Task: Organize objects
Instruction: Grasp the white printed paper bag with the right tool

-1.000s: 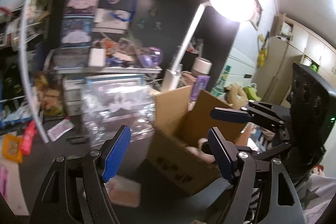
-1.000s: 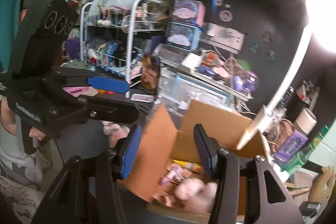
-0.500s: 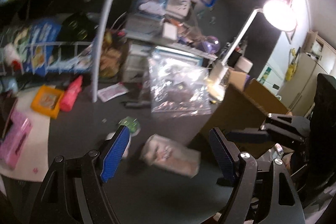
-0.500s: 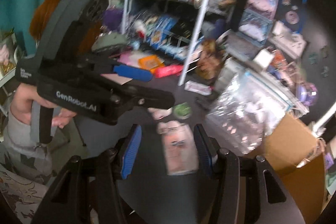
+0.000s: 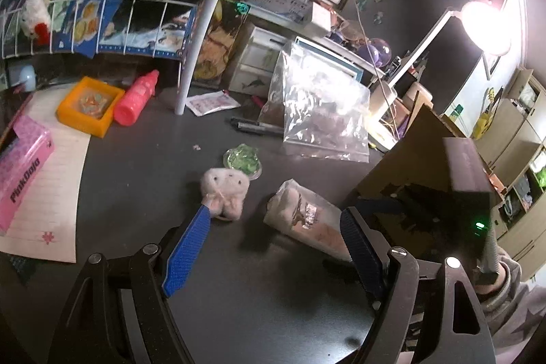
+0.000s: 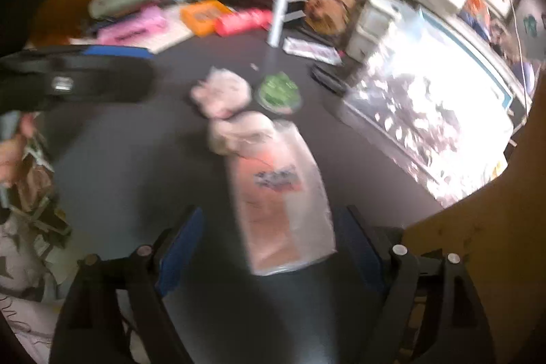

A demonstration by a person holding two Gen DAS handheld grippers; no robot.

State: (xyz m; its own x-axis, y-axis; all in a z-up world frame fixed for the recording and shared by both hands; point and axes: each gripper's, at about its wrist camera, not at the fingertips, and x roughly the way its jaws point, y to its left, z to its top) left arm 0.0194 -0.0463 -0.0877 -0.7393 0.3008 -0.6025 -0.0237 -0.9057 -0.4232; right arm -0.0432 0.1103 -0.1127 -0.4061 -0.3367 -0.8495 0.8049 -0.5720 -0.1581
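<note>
Awaiting sorting on dark desk [image 5: 136,166]: clear-wrapped pink packet [image 6: 283,210], fluffy pink plush toy [image 5: 225,190], green disc [image 5: 243,158]. Right gripper [image 6: 273,241], jaws just opening, is straddling the packet without gripping; left gripper [image 5: 269,234] is hanging open, empty.

Blurred frame. Right gripper [image 6: 269,248] over dark tabletop [image 6: 136,159], blue-padded jaws just been opening, now wide apart. Between them lies a clear plastic packet with pinkish contents and a dark printed label [image 6: 279,203], not pressed by either pad. Just beyond the packet's far end, a pale pink plush toy [image 6: 221,91]; beside it a small green item in round clear wrap [image 6: 278,89]. Left gripper [image 6: 78,81] enters from the left edge. Brown cardboard box wall [image 6: 494,244] at right. Large shiny clear plastic bag [image 6: 426,111] farther right. Orange tray [image 6: 204,16] and pink bottle [image 6: 242,21] at back.
</note>
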